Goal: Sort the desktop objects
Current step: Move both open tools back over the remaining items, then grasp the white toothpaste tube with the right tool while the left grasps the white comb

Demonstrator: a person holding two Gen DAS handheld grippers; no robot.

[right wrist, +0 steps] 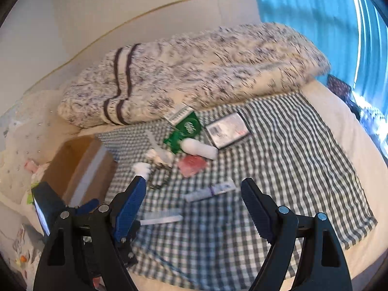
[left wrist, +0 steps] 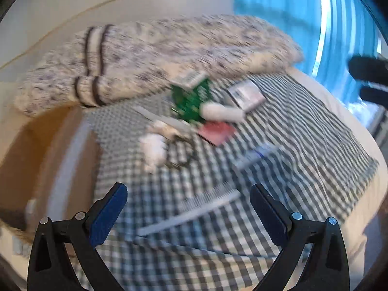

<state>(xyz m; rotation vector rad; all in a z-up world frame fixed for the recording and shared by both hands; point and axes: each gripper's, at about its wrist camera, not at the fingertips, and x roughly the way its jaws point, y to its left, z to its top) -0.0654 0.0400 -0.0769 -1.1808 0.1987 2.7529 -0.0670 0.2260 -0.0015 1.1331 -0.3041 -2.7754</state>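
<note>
While above the cloth, left tool, right tool spread wide, empty

Bed beneath a pale wall, bright blue curtain alongside.

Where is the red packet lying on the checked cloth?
In the right wrist view the red packet lies mid-cloth, just below the white roll and above the small tube.

bright daylight comes through the blue curtain at upper right, glaring white along its folds. the left wrist view is heavily motion-blurred, so the checked cloth smears; the right wrist view is perhaps slightly sharper. fisheye bending darkens the corners.
</note>
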